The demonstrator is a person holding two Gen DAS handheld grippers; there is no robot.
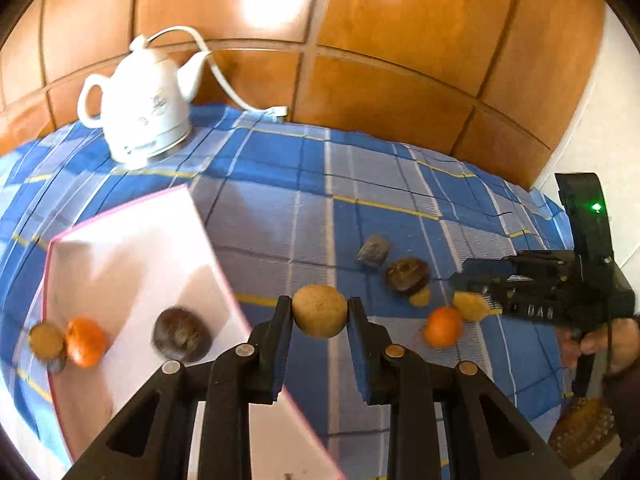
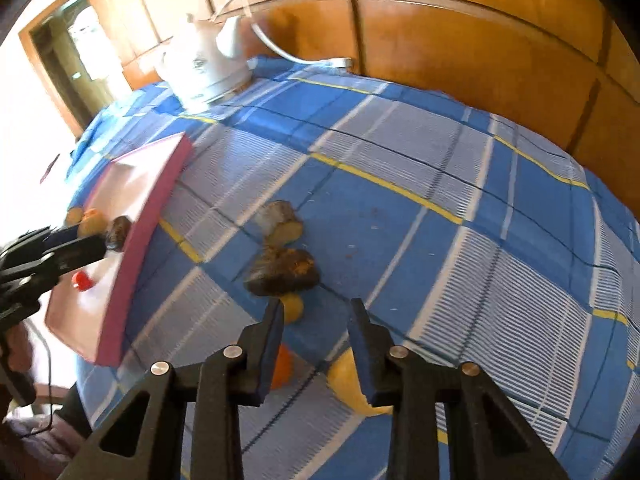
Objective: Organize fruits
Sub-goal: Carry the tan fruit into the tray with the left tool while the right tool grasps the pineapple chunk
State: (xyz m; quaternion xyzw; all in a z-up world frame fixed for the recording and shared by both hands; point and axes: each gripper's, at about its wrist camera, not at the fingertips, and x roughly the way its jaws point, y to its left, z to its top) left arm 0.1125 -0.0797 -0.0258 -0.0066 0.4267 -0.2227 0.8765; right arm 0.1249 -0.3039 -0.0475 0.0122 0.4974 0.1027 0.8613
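Clamped on a round tan fruit [image 1: 319, 311], the left gripper [image 1: 320, 312] is carrying it beside the pink-rimmed tray [image 1: 132, 236], where an orange [image 1: 85, 341] and two brown fruits are already lying. Right of the tray, the right gripper [image 2: 316, 316] is hovering with jaws apart over loose fruit (nothing between them). Pinched only at its sides, the round fruit could be slipping out and rolling across the checked cloth [image 1: 360, 168] short of the tray.
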